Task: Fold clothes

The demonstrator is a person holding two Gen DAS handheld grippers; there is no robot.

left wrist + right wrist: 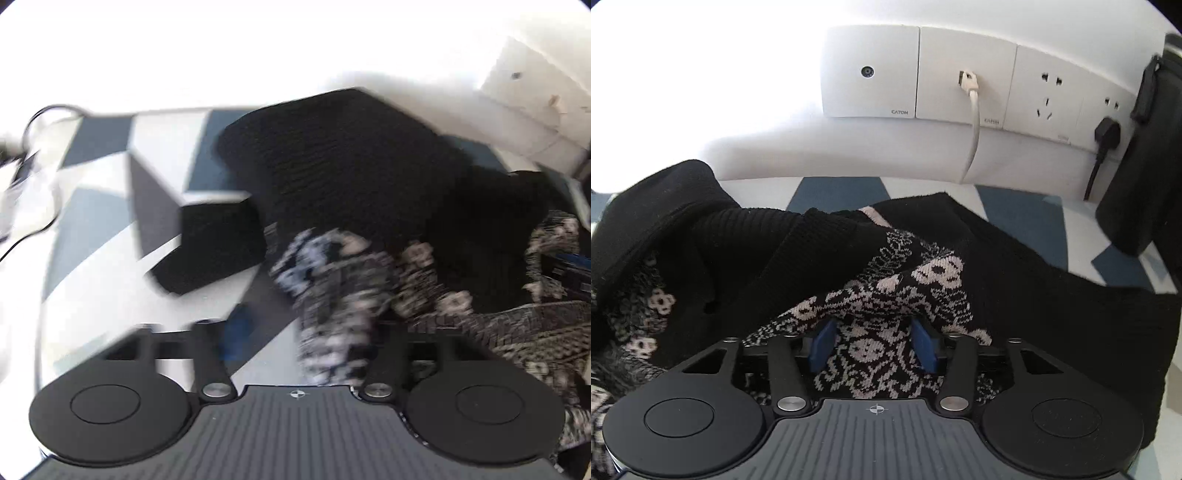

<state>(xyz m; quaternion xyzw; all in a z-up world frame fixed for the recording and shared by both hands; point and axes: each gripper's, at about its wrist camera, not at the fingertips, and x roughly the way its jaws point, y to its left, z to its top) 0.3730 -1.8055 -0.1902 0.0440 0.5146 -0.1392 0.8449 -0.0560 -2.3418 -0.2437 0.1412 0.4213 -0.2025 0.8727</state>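
Right wrist view: black patterned sweater point(923, 280) lies crumpled lengthwise across the checkered table point(831, 192), bunched between the right gripper's point(873, 343) parted blue pads, grip uncertain; left gripper's point(295, 332) jaws blurred, unreadable.

Black knit sweater point(1015, 258) – white patterned band, crumpled, draped over blue-white checked surface.
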